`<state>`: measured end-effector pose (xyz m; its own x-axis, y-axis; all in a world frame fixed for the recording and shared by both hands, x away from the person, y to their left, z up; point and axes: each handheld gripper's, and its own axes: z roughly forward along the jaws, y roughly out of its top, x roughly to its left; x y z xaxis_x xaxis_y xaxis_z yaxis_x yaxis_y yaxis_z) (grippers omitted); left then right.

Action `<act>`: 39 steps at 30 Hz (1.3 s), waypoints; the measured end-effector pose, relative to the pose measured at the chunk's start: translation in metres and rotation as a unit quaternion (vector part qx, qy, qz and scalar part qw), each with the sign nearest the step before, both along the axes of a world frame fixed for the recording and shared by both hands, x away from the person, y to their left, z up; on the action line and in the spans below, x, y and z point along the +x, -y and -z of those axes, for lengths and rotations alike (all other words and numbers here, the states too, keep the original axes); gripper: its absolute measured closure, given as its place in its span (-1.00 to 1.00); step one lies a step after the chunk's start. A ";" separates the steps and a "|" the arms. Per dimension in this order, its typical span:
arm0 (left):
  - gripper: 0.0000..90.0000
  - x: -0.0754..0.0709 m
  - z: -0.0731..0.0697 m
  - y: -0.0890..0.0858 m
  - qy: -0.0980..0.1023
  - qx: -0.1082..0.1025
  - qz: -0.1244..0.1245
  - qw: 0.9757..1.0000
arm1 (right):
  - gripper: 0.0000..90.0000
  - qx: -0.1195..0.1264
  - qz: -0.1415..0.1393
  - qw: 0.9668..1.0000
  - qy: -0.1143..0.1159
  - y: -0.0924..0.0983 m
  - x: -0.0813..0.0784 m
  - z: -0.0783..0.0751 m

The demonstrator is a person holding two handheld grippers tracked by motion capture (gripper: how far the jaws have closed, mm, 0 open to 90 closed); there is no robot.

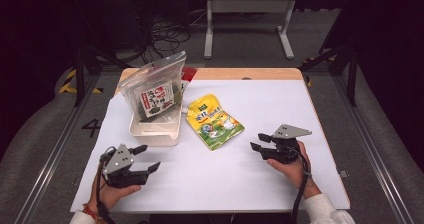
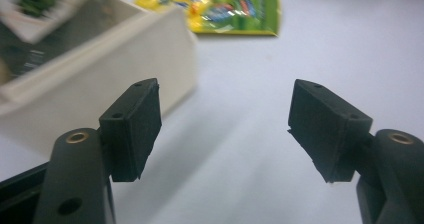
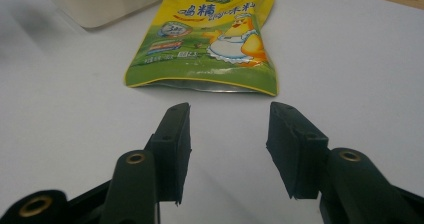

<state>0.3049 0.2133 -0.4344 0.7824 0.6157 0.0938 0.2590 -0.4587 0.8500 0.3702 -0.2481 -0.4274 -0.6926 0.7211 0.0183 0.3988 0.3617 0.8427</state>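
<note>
On the white table top (image 1: 280,119) I read two packages. The yellow-and-green flat foil pouch (image 1: 214,122) lies face up near the middle of the table, just to the right of the shallow white plastic bin (image 1: 155,132). In the right gripper view the pouch (image 3: 210,39) carries red Chinese characters across its yellow upper part, a cartoon chicken in a white apron at the right, and a small round emblem with digits that I cannot read reliably. The clear zip-top bag of dark green dried contents (image 1: 155,91) stands tilted in the bin; its white-and-red label carries characters too small for me to read.

My left gripper (image 1: 147,158) sits at the near left of the table, just short of the bin's near corner, with the hand (image 1: 114,191) gripping it from below and the grey three-cornered plate facing up. Its jaws stand wide apart with nothing between them; in the left gripper view the bin wall (image 2: 100,89) lies ahead to the left, and the pouch (image 2: 220,6) lies beyond it.

My right gripper (image 1: 259,141) sits at the near right, level, pointing left toward the pouch and well clear of it. Its jaws stand partly apart over bare table, holding nothing. The right hand (image 1: 294,168) wraps the body, and the cable trails back along the white sleeve (image 1: 325,209).
</note>
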 end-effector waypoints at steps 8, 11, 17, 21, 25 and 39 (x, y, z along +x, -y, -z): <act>-0.46 -0.004 0.018 0.024 -0.027 0.027 0.034 0.999 | 0.07 0.003 -0.022 0.999 -0.034 -0.025 0.039 0.003; -0.48 -0.007 0.019 0.024 -0.024 0.036 0.035 0.998 | -0.04 0.006 -0.014 0.998 -0.053 -0.036 0.054 0.010; -0.50 -0.006 0.022 0.019 -0.039 0.028 0.036 0.998 | -0.16 -0.003 0.005 0.998 -0.058 -0.047 0.076 0.016; -0.49 -0.007 0.022 0.017 -0.049 0.015 0.041 0.998 | -0.11 -0.014 0.011 0.997 -0.069 -0.048 0.090 0.017; -0.48 -0.008 0.023 0.016 -0.051 0.015 0.039 0.998 | -0.08 -0.005 -0.003 0.997 -0.078 -0.049 0.101 0.021; -0.43 -0.008 0.022 0.018 -0.059 0.016 0.067 0.996 | 0.03 0.013 -0.057 0.984 -0.166 -0.064 0.125 0.024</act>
<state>0.2970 0.1954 -0.4560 0.8643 0.5028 0.0147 0.2905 -0.5227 0.8015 0.4951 -0.1837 -0.4512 -0.7213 0.6358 0.2747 0.6120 0.3992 0.6827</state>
